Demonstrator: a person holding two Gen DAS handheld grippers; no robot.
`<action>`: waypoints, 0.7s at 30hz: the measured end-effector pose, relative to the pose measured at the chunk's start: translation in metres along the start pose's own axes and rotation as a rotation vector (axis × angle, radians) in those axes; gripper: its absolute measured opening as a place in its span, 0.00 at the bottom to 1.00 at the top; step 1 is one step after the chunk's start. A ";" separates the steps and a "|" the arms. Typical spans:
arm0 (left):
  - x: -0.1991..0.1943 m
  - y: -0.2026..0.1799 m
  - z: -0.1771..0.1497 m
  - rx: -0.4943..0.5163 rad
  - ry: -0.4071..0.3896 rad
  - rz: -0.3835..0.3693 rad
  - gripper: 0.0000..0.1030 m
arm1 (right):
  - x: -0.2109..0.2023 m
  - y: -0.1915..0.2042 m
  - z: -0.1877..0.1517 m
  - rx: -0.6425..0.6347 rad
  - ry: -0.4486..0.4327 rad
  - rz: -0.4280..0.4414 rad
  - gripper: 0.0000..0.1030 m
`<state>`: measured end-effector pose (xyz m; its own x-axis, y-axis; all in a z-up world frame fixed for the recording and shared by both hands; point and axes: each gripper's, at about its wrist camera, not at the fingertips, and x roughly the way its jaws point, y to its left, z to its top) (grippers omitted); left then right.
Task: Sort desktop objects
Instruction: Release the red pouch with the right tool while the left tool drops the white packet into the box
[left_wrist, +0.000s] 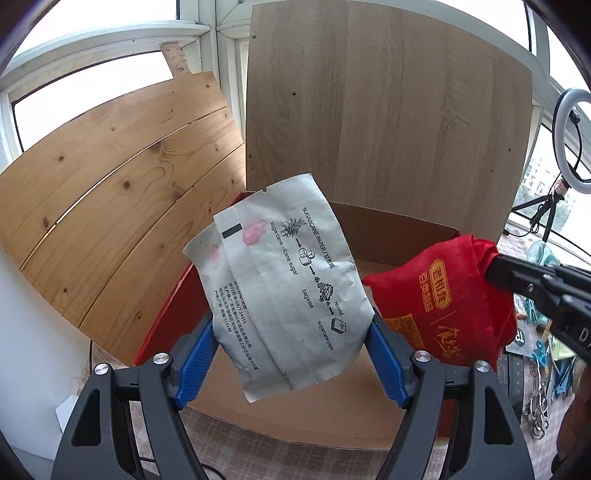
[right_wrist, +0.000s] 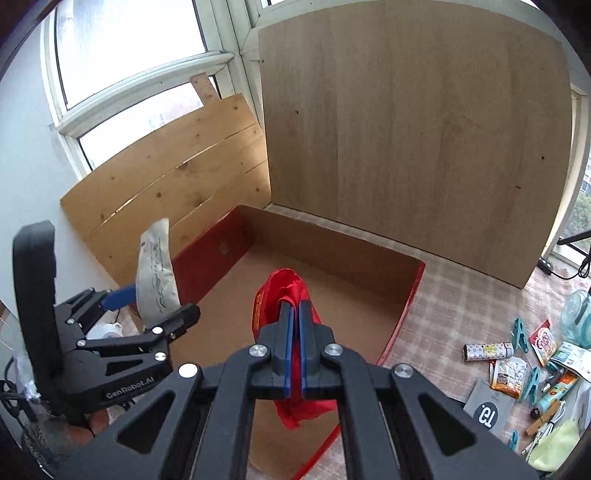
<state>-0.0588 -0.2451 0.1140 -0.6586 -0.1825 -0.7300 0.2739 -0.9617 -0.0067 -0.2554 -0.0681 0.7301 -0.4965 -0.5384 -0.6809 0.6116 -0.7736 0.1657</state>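
Note:
My left gripper (left_wrist: 291, 354) holds a crumpled grey sugarcane-paper pouch (left_wrist: 284, 288) between its blue pads, above the near left part of the open cardboard box (left_wrist: 391, 236). From the right wrist view the same pouch (right_wrist: 155, 273) stands upright in the left gripper (right_wrist: 147, 306) over the box's red left wall (right_wrist: 207, 254). My right gripper (right_wrist: 295, 325) is shut on a red cloth bag with gold print (right_wrist: 284, 291), hanging over the box floor. In the left wrist view that red bag (left_wrist: 443, 299) hangs just right of the pouch.
Two wooden boards (right_wrist: 406, 129) lean against the windows behind the box. On the checked tablecloth right of the box lie several small items: teal clothespins (right_wrist: 522, 334), snack packets (right_wrist: 508, 373), a grey card (right_wrist: 487, 408). A ring light (left_wrist: 570, 136) stands far right.

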 end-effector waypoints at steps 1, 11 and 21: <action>0.001 0.001 0.002 -0.005 0.002 0.001 0.72 | 0.005 0.001 -0.001 -0.007 0.009 -0.012 0.03; 0.013 0.006 -0.001 -0.035 0.082 0.099 0.79 | -0.004 -0.004 -0.003 -0.038 -0.013 -0.102 0.55; -0.003 0.010 -0.001 -0.101 0.073 -0.137 0.90 | -0.042 -0.018 -0.002 -0.006 -0.055 -0.044 0.56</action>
<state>-0.0539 -0.2536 0.1152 -0.6431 -0.0326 -0.7651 0.2567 -0.9505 -0.1753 -0.2440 -0.0311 0.7538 -0.5561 -0.5213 -0.6473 0.5919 -0.7951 0.1319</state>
